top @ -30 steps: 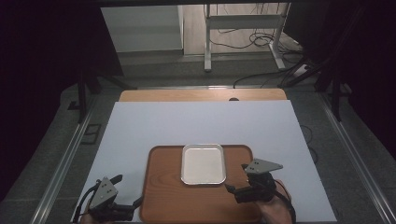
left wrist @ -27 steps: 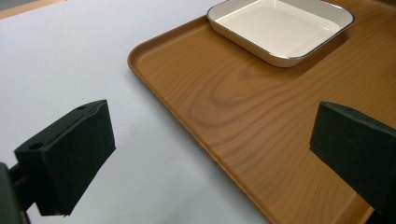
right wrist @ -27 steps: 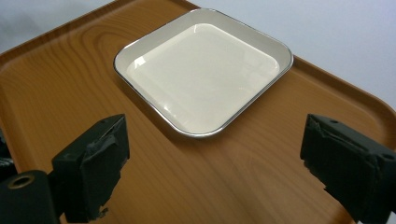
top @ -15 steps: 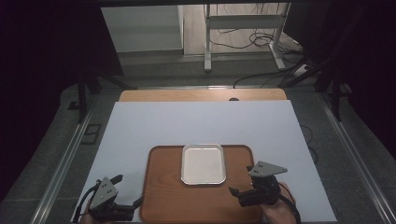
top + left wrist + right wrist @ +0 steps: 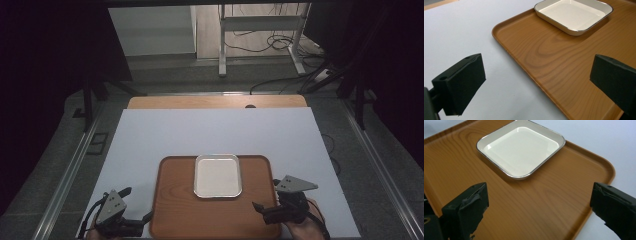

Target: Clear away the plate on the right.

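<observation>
On smooth wood-grain tray (image 5: 180, 210) sits glossy square dish (image 5: 218, 176).

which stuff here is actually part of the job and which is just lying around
Part of the job:
- wooden tray
- white dish resting on the tray
- left gripper, open, at the tray's left edge
- right gripper, open, over the tray's right corner

Just lying about:
- white sheet covering the table
- cables on the floor beyond the table
</observation>
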Tool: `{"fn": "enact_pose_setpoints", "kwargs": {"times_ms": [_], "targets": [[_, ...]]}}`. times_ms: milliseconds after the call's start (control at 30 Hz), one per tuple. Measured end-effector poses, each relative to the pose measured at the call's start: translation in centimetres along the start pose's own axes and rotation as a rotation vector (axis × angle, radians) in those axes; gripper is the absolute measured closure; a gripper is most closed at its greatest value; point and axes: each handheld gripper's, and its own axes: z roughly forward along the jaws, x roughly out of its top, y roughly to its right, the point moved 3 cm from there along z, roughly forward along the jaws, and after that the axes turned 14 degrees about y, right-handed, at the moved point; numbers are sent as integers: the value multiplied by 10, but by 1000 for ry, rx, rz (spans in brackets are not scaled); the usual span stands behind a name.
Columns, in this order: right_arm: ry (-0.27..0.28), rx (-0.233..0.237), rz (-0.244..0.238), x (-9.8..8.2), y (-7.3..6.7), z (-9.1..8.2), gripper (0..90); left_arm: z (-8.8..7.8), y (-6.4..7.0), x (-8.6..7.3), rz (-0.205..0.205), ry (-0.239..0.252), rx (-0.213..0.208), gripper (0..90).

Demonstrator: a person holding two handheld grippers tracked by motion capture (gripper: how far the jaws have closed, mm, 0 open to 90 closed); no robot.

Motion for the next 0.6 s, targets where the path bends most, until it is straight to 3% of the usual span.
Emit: {"fn": "enact_pose_setpoints", "kwargs": {"times_ms": [600], "targets": [[16,-51,15,-5,8,-19,0,0,0,0,3,0,-3,0]]}}
